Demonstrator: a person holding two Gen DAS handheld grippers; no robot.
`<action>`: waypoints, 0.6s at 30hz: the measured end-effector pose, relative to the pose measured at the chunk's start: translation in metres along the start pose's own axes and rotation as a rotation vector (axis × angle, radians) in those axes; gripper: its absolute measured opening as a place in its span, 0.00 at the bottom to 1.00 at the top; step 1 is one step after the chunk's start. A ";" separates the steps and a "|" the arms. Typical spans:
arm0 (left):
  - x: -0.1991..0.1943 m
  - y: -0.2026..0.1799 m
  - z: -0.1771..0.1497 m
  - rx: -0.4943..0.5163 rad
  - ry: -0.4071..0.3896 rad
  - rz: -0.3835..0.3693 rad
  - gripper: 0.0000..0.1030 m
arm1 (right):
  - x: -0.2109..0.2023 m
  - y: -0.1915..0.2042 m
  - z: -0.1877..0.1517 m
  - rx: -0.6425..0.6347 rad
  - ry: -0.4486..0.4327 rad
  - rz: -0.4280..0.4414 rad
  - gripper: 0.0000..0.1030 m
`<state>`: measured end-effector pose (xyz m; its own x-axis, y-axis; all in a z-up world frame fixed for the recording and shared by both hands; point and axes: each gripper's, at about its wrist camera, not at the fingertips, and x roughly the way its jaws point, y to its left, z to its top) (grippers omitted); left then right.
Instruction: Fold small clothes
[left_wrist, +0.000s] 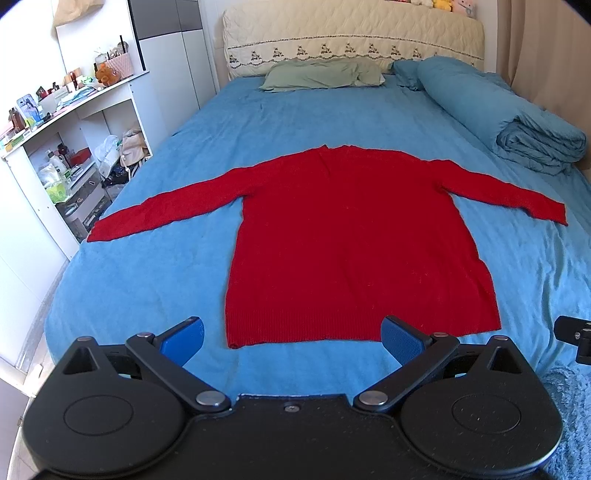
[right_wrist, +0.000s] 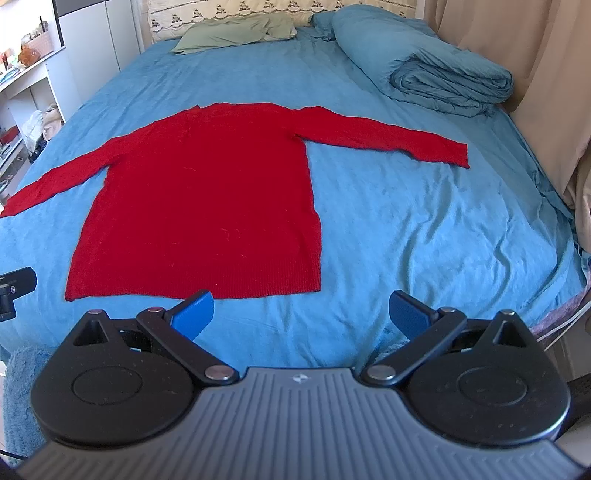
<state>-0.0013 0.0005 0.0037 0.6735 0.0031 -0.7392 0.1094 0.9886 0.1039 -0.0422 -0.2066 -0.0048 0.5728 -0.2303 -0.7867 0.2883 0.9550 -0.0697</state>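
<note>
Filling nearly the whole scene: a wide bed under a rumpled blue fleece sheet (left_wrist: 155, 266), running back to a cream quilted headboard (left_wrist: 351, 37). Lying flat across the middle of that sheet, unfolded: a red knitted long-sleeved sweater (left_wrist: 343, 236), both sleeves stretching out to either side, ribbed hem facing the cameras and neckline pointing toward the headboard. Sitting along the far right edge of the bed, well apart from the sweater: a rolled blue duvet (left_wrist: 517, 122). Resting against the headboard: a flat sage-green pillow (left_wrist: 321, 74). Standing left of the bed: a white open shelving unit crowded with bottles and boxes (left_wrist: 74, 122). Hovering at the foot of the bed, just short of the hem: the left black two-finger gripper with blue pads (left_wrist: 291, 334), spreading wide and gripping nothing. Hanging beside it, near the hem's right corner: the right black two-finger gripper with blue pads (right_wrist: 301, 308), likewise gaping wide and carrying nothing.
</note>
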 end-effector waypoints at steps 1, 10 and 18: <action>0.000 0.000 0.000 0.000 -0.003 0.001 1.00 | 0.000 0.000 0.000 0.000 0.000 0.001 1.00; -0.002 0.002 0.000 0.000 -0.020 0.010 1.00 | 0.000 0.001 0.000 0.000 -0.001 0.003 1.00; -0.013 -0.001 0.038 -0.004 -0.117 -0.005 1.00 | -0.007 -0.005 0.013 0.011 -0.012 0.020 1.00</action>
<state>0.0174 -0.0060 0.0388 0.7540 -0.0189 -0.6566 0.1103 0.9890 0.0982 -0.0374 -0.2119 0.0089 0.5876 -0.2136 -0.7804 0.2852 0.9573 -0.0472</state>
